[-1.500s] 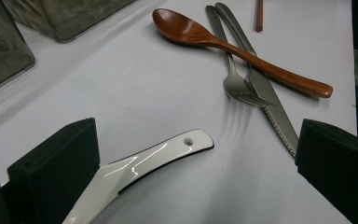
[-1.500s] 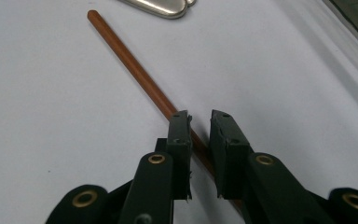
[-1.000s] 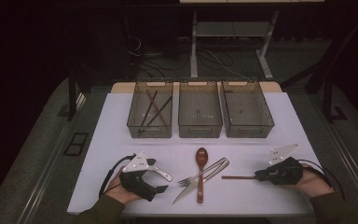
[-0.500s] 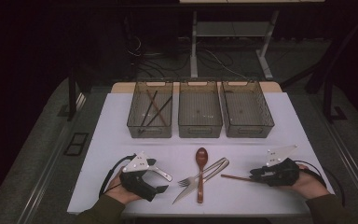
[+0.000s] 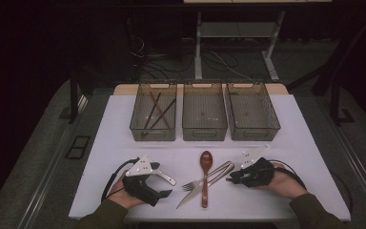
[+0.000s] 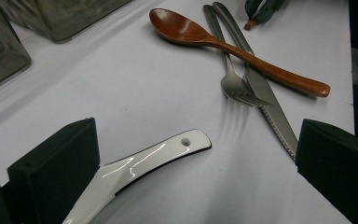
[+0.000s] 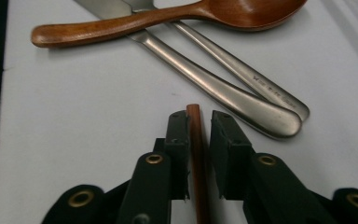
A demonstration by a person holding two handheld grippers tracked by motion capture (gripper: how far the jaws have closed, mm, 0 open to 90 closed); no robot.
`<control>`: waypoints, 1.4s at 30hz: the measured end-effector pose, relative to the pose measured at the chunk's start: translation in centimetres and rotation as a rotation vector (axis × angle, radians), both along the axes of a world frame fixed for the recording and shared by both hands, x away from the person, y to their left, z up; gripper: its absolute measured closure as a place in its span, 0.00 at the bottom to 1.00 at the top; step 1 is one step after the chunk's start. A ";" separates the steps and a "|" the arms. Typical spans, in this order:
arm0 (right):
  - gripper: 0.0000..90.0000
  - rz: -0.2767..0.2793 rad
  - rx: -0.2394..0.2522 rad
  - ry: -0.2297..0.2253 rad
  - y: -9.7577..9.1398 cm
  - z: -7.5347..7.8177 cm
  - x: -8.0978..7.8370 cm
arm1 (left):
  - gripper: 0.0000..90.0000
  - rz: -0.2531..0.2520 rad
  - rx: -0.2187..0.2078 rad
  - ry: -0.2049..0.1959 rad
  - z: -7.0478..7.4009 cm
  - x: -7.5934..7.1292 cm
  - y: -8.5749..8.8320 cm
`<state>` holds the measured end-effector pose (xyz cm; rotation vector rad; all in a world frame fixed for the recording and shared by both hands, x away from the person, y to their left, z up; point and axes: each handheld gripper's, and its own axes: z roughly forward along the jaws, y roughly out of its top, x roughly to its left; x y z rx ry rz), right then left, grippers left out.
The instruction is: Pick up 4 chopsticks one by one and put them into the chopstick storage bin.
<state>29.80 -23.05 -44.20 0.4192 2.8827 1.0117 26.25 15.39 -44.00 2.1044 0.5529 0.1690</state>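
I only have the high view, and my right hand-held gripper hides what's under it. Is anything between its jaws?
Observer: Yes, a brown chopstick lies between the jaws of the right hand-held gripper.
Operator: Clamped?
Observer: Not yet. The jaws have just been closing, but one pad stands off the stick with a dark gap.
Operator: Anything close ahead?
Observer: The chopstick's tip stops just short of the nearest steel handle.
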 end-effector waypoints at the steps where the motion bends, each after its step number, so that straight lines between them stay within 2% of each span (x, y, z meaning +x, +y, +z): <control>1: 0.90 0.000 0.000 -0.004 0.1 0.0 0.0 | 0.00 -0.001 0.000 -0.001 0.0 0.0 0.0; 2: 0.91 -0.009 0.002 0.001 0.1 0.1 -0.1 | 0.00 -0.001 -0.001 -0.001 0.0 0.0 0.0; 5: 0.92 0.005 -0.004 -0.026 -0.2 0.0 0.1 | 0.00 0.000 0.001 0.002 0.0 0.0 0.0; 8: 0.92 -0.025 -0.001 -0.026 -0.6 0.3 0.1 | 0.00 0.000 0.000 0.000 0.0 0.0 0.0; 14: 0.92 -0.142 0.033 -0.034 -2.5 0.8 1.3 | 0.00 -0.003 0.005 0.001 0.0 0.0 -0.1; 19: 0.92 -0.217 0.033 -0.030 -2.8 0.5 2.8 | 0.00 -0.002 0.002 0.002 0.0 0.0 0.0; 26: 0.92 -0.257 0.030 -0.029 -2.5 -0.2 4.0 | 0.00 -0.003 -0.002 -0.001 0.0 0.0 0.0; 28: 0.92 -0.262 0.030 -0.026 -2.5 -0.3 4.0 | 0.00 -0.004 -0.002 0.000 0.0 0.0 0.0; 31: 0.83 -0.269 0.040 -0.028 -2.9 -0.1 4.0 | 0.00 -0.002 -0.002 -0.002 0.0 0.0 0.0; 33: 0.82 -0.272 0.053 -0.026 -3.4 0.2 3.7 | 0.00 -0.001 -0.006 -0.004 0.1 -0.1 0.0; 42: 0.82 -0.291 0.032 -0.033 -6.5 1.2 0.9 | 0.00 0.003 -0.004 -0.006 0.1 -0.1 0.1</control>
